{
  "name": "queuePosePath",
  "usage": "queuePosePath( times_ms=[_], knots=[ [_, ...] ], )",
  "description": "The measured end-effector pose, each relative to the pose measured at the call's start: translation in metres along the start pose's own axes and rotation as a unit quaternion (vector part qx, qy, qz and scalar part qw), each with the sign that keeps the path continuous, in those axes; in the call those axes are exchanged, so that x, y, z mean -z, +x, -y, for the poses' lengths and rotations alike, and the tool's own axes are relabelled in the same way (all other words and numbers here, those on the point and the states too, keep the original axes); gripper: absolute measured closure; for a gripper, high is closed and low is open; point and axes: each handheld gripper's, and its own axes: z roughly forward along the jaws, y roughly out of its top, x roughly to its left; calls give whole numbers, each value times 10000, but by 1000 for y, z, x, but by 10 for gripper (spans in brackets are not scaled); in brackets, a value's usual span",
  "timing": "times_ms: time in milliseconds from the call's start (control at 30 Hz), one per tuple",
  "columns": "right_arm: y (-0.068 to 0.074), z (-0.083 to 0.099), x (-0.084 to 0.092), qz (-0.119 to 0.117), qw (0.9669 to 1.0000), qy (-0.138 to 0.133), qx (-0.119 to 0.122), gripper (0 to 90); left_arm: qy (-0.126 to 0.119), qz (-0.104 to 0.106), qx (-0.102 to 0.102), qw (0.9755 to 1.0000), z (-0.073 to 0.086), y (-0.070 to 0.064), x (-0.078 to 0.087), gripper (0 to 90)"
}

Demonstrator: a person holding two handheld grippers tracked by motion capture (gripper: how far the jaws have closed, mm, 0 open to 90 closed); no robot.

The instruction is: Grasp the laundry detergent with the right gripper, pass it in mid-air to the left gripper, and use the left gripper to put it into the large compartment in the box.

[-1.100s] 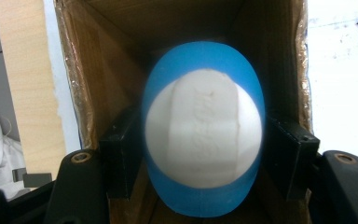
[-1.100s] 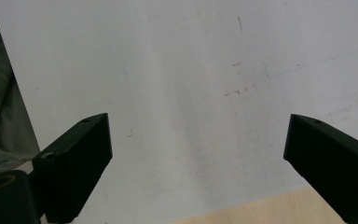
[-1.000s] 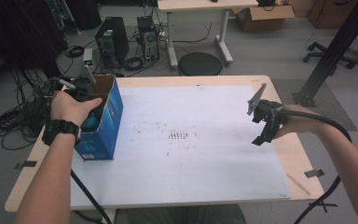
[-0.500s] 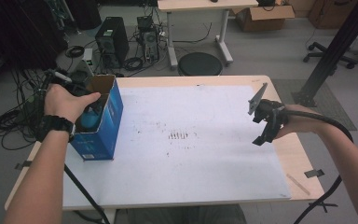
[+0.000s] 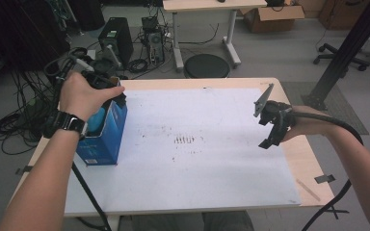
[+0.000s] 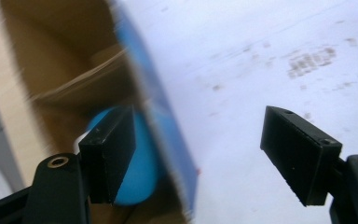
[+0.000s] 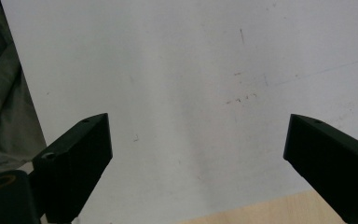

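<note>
Lifting away from the open blue cardboard box (image 5: 105, 137) at the bench's (image 5: 289, 154) left edge, the left gripper (image 6: 205, 158) has been opening, jaws empty; a round blue object (image 6: 140, 163) is lying inside. Right gripper (image 7: 200, 172) is hovering wide open.

The box (image 5: 103, 137) is blue on the outside and plain brown cardboard inside. In it lies a ball (image 6: 137, 163) of a lighter, bright blue colour. The table (image 5: 296, 154) is of pale wood, and a white sheet (image 5: 197, 159) covers most of it. The sheet has small dark brown specks and a short row of dark marks (image 5: 185, 140) near its middle. Both grippers, the left gripper (image 6: 200, 158) and the right gripper (image 5: 273, 126), are black with matte black jaws. The wristwatch (image 5: 70, 124) is black. The right gripper has a grey plate (image 5: 263, 99).
</note>
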Motion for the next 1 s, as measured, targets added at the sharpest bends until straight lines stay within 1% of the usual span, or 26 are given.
queuePosePath(
  times_ms=[33,67,167,233,267,300,333,433,467,567,600,633,700,800,867,967,1000],
  knots=[
    [0,-1,0,-4,10000,-20,4,77,9,16,-73,10000,-2,-4,-1,268],
    [0,-1,0,1,10000,-10,7,76,10,39,-190,9998,-5,-13,-3,261],
    [1,-2,1,5,10000,4,8,75,18,157,-340,9993,-9,-25,-9,228],
    [1,-2,1,-26,10000,3,26,71,16,234,-478,9986,-12,-35,-14,204],
    [2,-2,1,-35,10000,2,34,71,-27,272,-553,9981,-13,-40,-17,200],
    [2,-2,2,-33,10000,5,27,71,-68,288,-569,9979,-15,-43,-18,186],
    [1,-2,2,-26,10000,14,24,71,-77,307,-630,9975,-16,-48,-22,171],
    [1,-4,2,-15,10000,6,30,68,-65,402,-776,9961,-19,-58,-30,149],
    [1,-4,1,-28,10000,3,27,68,-30,412,-882,9952,-20,-62,-34,137],
    [2,-7,-1,-42,10000,45,61,68,37,436,-1027,9937,-22,-69,-44,114],
    [2,-8,-1,-47,9999,46,76,68,74,490,-1086,9928,-22,-72,-48,100],
    [2,-9,-1,-55,10000,34,71,68,97,532,-1104,9924,-22,-73,-50,90],
    [1,-11,-2,-56,9999,29,78,69,149,558,-1188,9912,-21,-78,-56,88],
    [0,-12,-3,-87,9999,52,101,69,182,691,-1264,9894,-19,-85,-64,79],
    [-1,-13,-4,-96,9999,67,101,68,214,731,-1325,9883,-18,-88,-68,77],
    [-1,-14,-4,-107,9998,69,121,68,280,770,-1345,9875,-17,-93,-72,63],
    [-1,-15,-4,-106,9998,61,125,68,271,786,-1387,9868,-17,-95,-73,63]
  ],
)
